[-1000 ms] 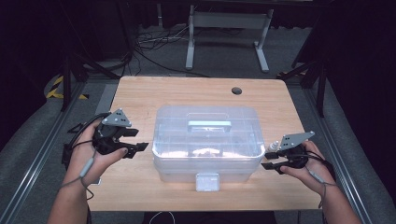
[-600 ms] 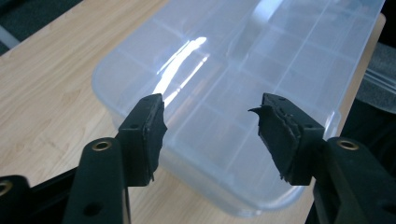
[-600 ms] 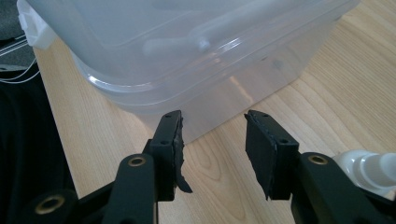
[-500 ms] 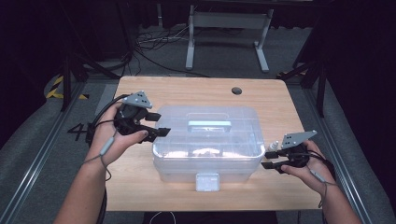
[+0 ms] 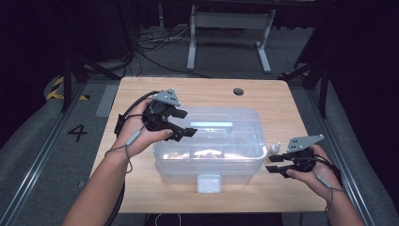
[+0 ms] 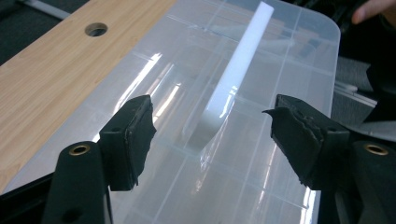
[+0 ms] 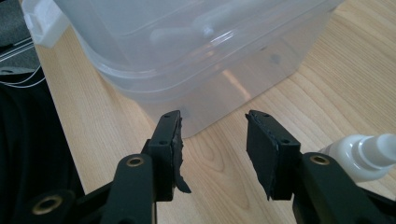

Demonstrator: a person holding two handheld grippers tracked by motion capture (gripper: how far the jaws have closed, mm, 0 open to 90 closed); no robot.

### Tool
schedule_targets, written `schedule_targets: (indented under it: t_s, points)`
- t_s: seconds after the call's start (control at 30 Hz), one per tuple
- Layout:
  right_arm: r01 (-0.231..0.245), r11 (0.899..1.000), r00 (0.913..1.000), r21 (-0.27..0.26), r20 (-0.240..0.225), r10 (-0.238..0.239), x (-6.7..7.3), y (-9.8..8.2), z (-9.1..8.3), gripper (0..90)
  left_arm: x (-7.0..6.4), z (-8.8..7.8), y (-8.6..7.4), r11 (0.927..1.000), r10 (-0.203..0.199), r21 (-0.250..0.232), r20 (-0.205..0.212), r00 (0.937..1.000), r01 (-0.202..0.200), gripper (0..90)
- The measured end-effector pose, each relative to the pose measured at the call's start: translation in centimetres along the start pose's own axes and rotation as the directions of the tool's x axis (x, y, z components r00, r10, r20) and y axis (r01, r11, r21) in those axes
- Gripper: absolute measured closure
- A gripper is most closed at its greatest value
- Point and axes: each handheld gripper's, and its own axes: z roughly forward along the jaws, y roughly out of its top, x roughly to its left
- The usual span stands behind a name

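Observation:
A clear plastic storage box (image 5: pixel 235 153) stands mid-table with its lid on, a white handle (image 5: pixel 211 125) on top and a white latch (image 5: pixel 208 183) at the front. My left gripper (image 5: pixel 186 123) hovers over the lid's left part, pointing along the handle (image 6: pixel 238 70). Its jaws have just been opening and stand wide with nothing pressed between them. My right gripper (image 5: pixel 272 163) rests at the box's right side, open and empty, facing the box wall (image 7: pixel 187 60). A small white bottle (image 5: pixel 275 149) stands beside it.
The wooden table (image 5: pixel 141 94) has a round cable hole (image 5: pixel 238 91) at the back right. The bottle (image 7: pixel 359 151) sits just right of my right jaw. Bare wood lies left of and behind the box. Dark floor, cables and a metal stand surround the table.
My left hand moved from the table left of the box up and right over the lid, and its jaws spread wider. The right hand stayed put.

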Motion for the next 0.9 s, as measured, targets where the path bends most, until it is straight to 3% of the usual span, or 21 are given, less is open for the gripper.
schedule_targets:
  t_s: [0.03, 0.1, 0.17, 0.27, 0.33, 0.5, 0.6, 0.73, 0.83, 0.9]
  points:
    - [0.000, 1.000, 1.0000, 0.000, 0.001, 0.000, 0.1, -0.1, 0.0, 56.4, 0.1, 0.4, 0.1, 0.9999, 0.015, -0.001, 0.007, 0.9999, -0.015, 30.6]
    - [-0.004, 1.000, 1.0000, 0.002, 0.000, 0.004, 0.2, -0.2, 0.0, 56.2, 0.4, 1.0, 0.1, 0.9999, 0.008, -0.009, 0.011, 0.9999, -0.008, 30.6]
    - [-0.009, 1.000, 1.0000, 0.005, 0.001, 0.009, 0.2, -0.4, 0.1, 55.9, 0.8, 1.9, 0.1, 0.9999, -0.016, 0.003, -0.012, 0.9998, 0.016, 29.6]
    - [-0.011, 1.000, 0.9999, 0.006, -0.001, 0.011, 0.2, -0.4, 0.1, 55.8, 0.9, 2.4, 0.0, 0.9995, -0.019, 0.024, -0.025, 0.9995, 0.019, 29.7]
    - [-0.008, 1.000, 1.0000, 0.005, -0.002, 0.008, 0.2, -0.3, 0.2, 55.7, 0.8, 2.9, 0.1, 0.9982, -0.001, 0.060, -0.039, 0.9992, 0.004, 34.3]
    - [-0.009, 1.000, 0.9999, 0.012, -0.007, 0.009, 0.3, -0.5, 0.4, 55.5, 0.3, 3.6, 0.4, 0.9953, -0.011, 0.095, -0.082, 0.9965, 0.019, 41.0]
    - [-0.010, 1.000, 0.9999, 0.009, -0.004, 0.010, 0.3, -0.5, 0.3, 55.5, 0.2, 3.7, 0.4, 0.9939, -0.014, 0.108, -0.072, 0.9973, 0.022, 51.5]
    - [-0.010, 1.000, 0.9999, 0.006, -0.003, 0.010, 0.3, -0.5, 0.2, 55.6, -0.1, 3.8, 0.7, 0.9941, 0.014, 0.108, -0.041, 0.9991, -0.010, 67.2]
    - [-0.005, 1.000, 1.0000, 0.007, -0.003, 0.005, 0.5, -0.5, 0.2, 55.6, -0.6, 3.8, 0.9, 0.9901, 0.068, 0.128, -0.085, 0.9940, -0.057, 70.8]
    - [-0.002, 1.000, 1.0000, 0.006, -0.006, 0.002, 0.6, -0.5, 0.2, 55.9, -0.7, 3.8, 0.9, 0.9894, 0.072, 0.133, -0.097, 0.9927, -0.059, 71.4]
